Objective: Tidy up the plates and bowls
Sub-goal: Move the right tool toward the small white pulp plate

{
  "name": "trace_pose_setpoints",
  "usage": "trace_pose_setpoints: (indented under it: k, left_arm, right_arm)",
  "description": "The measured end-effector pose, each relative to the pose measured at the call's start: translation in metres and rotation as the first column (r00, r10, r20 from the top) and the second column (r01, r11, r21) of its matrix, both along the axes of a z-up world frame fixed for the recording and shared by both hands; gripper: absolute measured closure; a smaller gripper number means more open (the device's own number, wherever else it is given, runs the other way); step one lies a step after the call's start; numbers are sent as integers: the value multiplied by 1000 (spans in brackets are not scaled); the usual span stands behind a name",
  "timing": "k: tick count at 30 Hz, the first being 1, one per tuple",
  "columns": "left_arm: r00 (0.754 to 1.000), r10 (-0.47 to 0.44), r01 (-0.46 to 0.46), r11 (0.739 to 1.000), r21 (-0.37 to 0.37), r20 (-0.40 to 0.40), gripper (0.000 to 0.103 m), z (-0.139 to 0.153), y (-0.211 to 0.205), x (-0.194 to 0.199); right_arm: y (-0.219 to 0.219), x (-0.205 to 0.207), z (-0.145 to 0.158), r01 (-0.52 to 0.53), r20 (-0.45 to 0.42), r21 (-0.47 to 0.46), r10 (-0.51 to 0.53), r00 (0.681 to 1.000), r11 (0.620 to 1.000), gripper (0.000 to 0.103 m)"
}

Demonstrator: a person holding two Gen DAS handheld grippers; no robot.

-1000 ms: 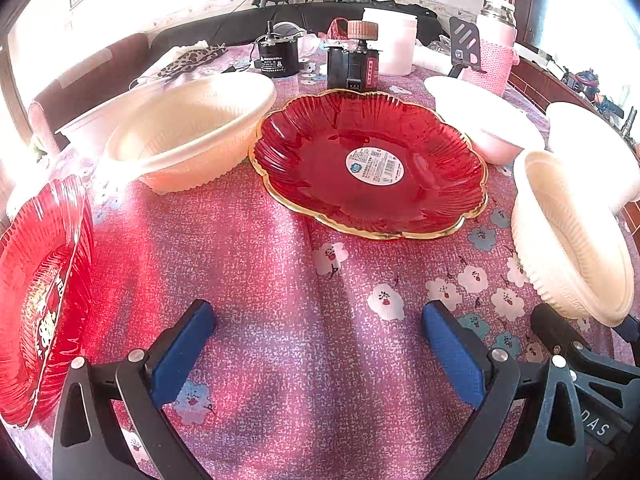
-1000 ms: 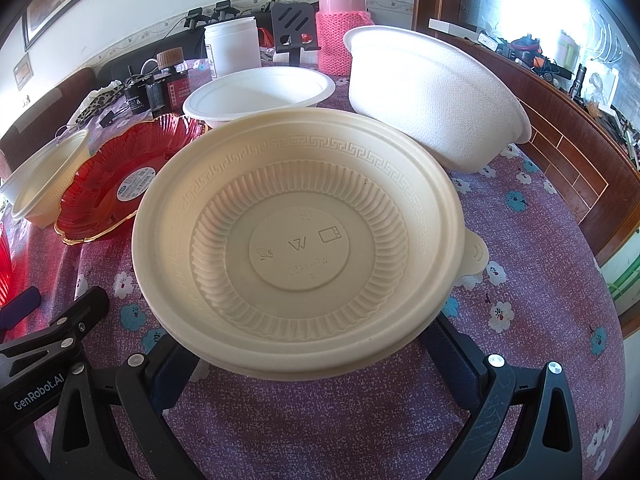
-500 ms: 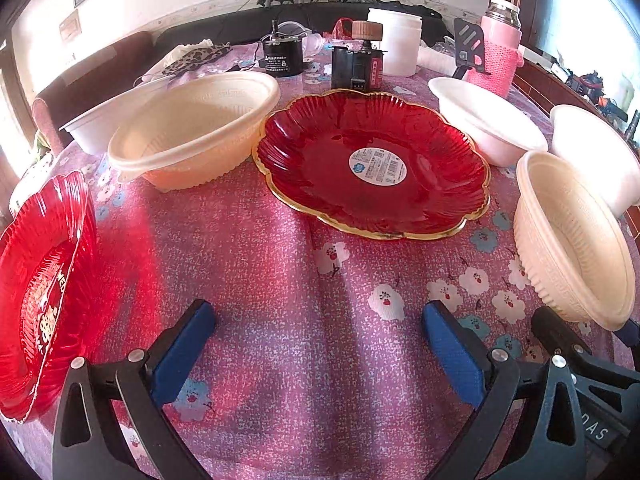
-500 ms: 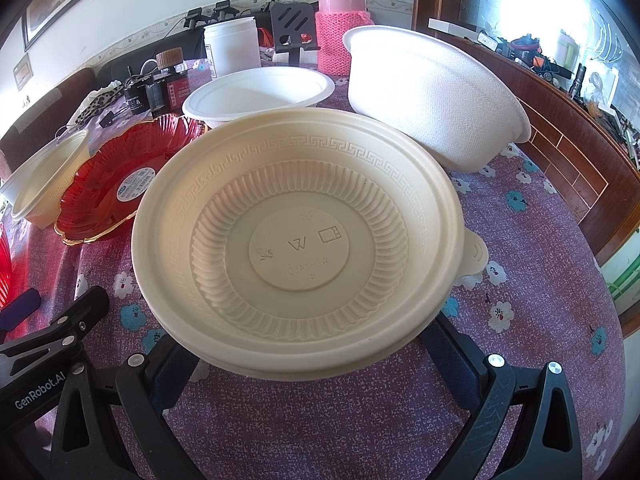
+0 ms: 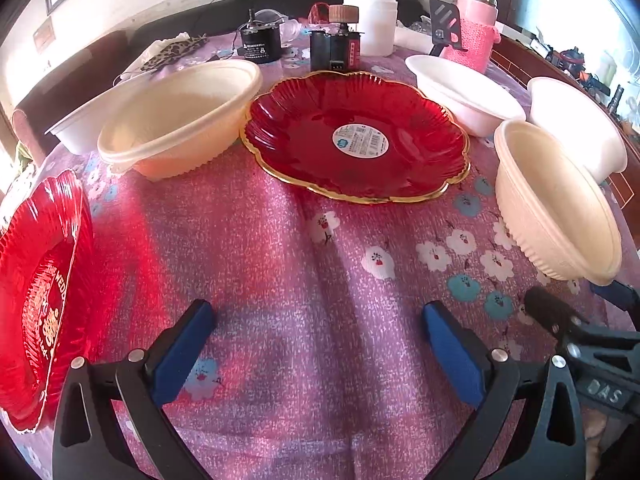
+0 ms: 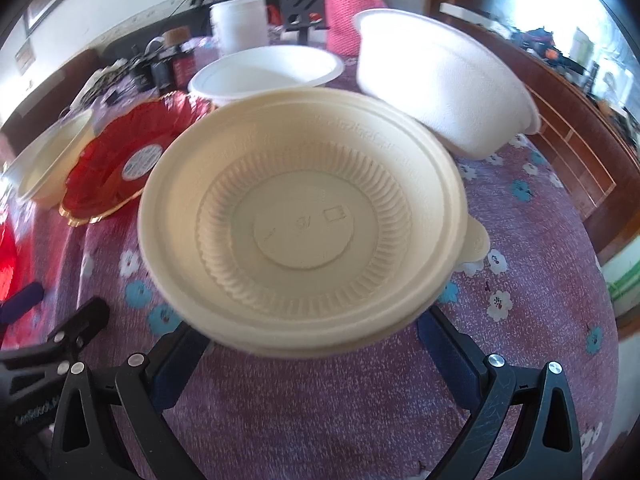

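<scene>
While the cream bowl [image 6: 304,224] now looks blurry and nearer the red plate [image 6: 132,168], the right gripper [image 6: 308,344] has begun carrying it; whether it's clamped, I cannot tell. The left gripper [image 5: 316,344] is wide open, empty.

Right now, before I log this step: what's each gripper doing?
Left gripper: open, holding nothing.
Right gripper: fingers apart around the cream bowl; grip cannot be told.

Each hand-held gripper has a black plastic frame with triangular cut-outs and silver screw heads at the finger joints. The left hand-held gripper [image 5: 318,354] carries two bright blue fingers [image 5: 182,350]. The right hand-held gripper [image 6: 312,354] has darker blue pads [image 6: 450,354], with faint scratches on its black frame.
</scene>
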State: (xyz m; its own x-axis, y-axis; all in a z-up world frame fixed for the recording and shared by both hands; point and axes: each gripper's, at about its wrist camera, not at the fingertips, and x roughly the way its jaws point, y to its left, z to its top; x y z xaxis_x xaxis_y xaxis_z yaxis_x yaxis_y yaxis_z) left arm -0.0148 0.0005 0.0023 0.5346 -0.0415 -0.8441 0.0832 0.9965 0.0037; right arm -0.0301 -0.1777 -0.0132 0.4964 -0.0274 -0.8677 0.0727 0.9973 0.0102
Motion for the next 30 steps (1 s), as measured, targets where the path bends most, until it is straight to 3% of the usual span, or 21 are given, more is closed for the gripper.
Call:
trace_pose_setpoints:
  k: [3, 6, 9, 11, 13, 14, 17, 20, 24, 29, 30]
  left_arm:
    - [999, -36, 35, 999, -9, -40, 0, 2, 1, -5]
    - [997, -70, 65, 990, -123, -44, 0, 16, 12, -19]
    - [990, -109, 122, 979, -164, 85, 0, 45, 15, -37]
    - [972, -121, 160, 968, -192, 199, 0, 66, 20, -48]
    - [954, -92, 167, 954, -250, 285, 0, 79, 32, -54]
    - [953, -87, 168, 948, -270, 289, 0, 82, 35, -53]
    - [968, -133, 194, 934, -300, 215, 0, 82, 35, -41]
    - [969, -174, 213, 949, -232, 178, 0, 77, 12, -33]
    - [969, -228, 245, 936, -252, 96, 2, 62, -13, -19]
    - [968, -248, 247, 924, -292, 35, 26, 51, -24, -13]
    - [967, -253, 246, 919, -308, 16, 35, 47, -24, -12]
  right_arm:
    - [-10, -23, 4, 3, -14, 45, -3, 1000, 999, 1]
    - [-23, -52, 14, -5, 35, 72, 2, 999, 997, 1]
    - [-43, -77, 35, 25, 151, 69, -35, 988, 997, 2]
    - [-58, -83, 48, 71, 223, 75, -86, 971, 995, 2]
    - [-72, -77, 55, 102, 236, 99, -123, 964, 990, 2]
    - [-77, -73, 56, 106, 230, 109, -129, 965, 988, 2]
    - [-86, -49, 54, 117, 190, 167, -148, 971, 979, 2]
    - [-85, -29, 49, 111, 168, 222, -150, 974, 969, 3]
    - [-81, 0, 37, 116, 124, 265, -153, 980, 957, 19]
    - [-76, 25, 21, 117, 74, 272, -142, 987, 955, 34]
    - [-77, 27, 18, 113, 62, 283, -136, 989, 952, 53]
